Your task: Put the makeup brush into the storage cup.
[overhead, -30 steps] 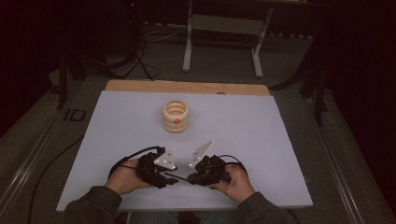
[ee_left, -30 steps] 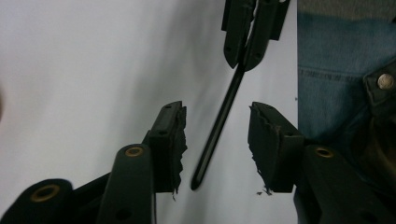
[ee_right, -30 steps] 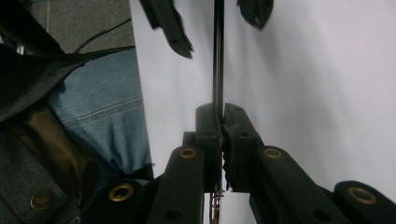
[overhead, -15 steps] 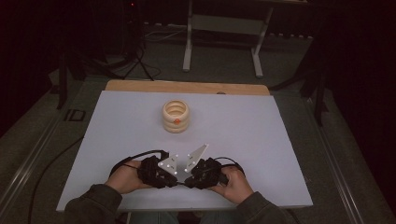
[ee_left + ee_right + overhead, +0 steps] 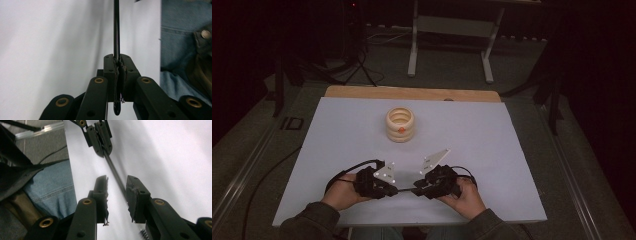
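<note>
The left gripper [image 5: 394, 190] has just closed its jaws tight on a thin black rod [image 5: 116, 30], low on the counter [image 5: 512, 150] near 6 o'clock. The right gripper [image 5: 416, 191] has just been opening; its jaws stand apart with the rod between them, so I think the rod is passing to the left.
</note>
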Available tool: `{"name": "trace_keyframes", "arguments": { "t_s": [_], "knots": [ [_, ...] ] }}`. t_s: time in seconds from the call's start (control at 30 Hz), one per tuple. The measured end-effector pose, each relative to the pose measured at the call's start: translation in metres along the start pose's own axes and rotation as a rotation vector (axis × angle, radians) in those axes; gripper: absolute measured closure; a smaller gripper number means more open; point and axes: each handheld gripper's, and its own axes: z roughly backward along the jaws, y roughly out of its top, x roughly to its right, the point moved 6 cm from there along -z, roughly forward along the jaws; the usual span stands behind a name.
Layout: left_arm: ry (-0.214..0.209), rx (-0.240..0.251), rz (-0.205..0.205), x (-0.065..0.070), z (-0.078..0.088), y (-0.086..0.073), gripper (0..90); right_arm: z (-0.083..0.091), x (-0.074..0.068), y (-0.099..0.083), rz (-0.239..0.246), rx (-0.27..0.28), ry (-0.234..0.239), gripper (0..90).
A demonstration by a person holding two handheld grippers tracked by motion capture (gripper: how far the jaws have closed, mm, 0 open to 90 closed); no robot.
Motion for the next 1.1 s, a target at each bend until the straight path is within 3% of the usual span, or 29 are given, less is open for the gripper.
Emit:
{"name": "trace_keyframes", "arguments": {
  "t_s": [0.13,0.3,0.5,0.73,0.87,1.1],
  "knots": [
    [0.051,0.028,0.074,-0.008,0.003,-0.004,85.2,0.004,0.003,-0.003,-0.037,0.029,-0.010,68.2],
    [0.105,0.108,0.155,-0.017,0.013,-0.005,85.3,0.006,0.011,-0.008,-0.096,0.045,-0.035,65.3],
    [0.140,0.214,0.181,-0.017,0.022,0.003,85.3,0.011,0.026,-0.005,-0.198,0.121,-0.034,60.1],
    [0.155,0.322,0.181,-0.012,0.022,0.013,85.4,0.018,0.036,0.010,-0.254,0.251,-0.017,57.0],
    [0.151,0.308,0.189,-0.012,0.013,0.010,85.4,0.020,0.039,0.015,-0.286,0.303,0.027,60.0],
    [0.169,0.278,0.175,-0.010,0.004,0.008,85.7,0.017,0.042,0.015,-0.336,0.324,0.086,66.0]
  ]
}}
